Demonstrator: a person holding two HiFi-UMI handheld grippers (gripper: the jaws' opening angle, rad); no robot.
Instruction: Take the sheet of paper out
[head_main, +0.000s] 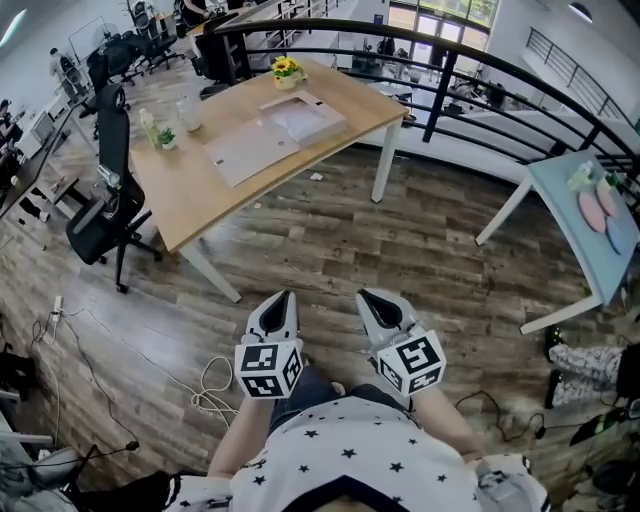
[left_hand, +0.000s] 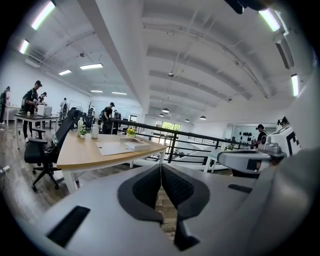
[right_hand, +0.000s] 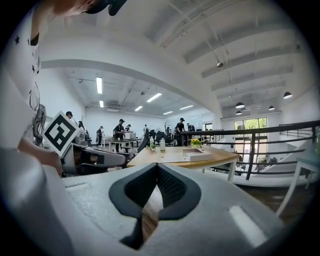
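Observation:
A wooden table (head_main: 190, 190) stands across the floor ahead of me. On it lie a flat grey sheet-like folder (head_main: 250, 150) and a shallow white box (head_main: 305, 115); the left gripper view also shows the folder (left_hand: 112, 148) and the box (left_hand: 137, 145). Both grippers hover low over the wooden floor, well short of the table. My left gripper (head_main: 284, 296) is shut and empty, its jaws meeting (left_hand: 160, 166). My right gripper (head_main: 369, 296) is shut with nothing in it (right_hand: 157, 166). Both point toward the table.
Yellow flowers (head_main: 287, 70), a jar (head_main: 190, 115) and bottles (head_main: 150, 125) stand on the table. A black office chair (head_main: 105, 200) sits at its left. A black railing (head_main: 450, 60) runs behind, a pale blue table (head_main: 585, 215) stands at the right, and cables (head_main: 210, 385) lie on the floor.

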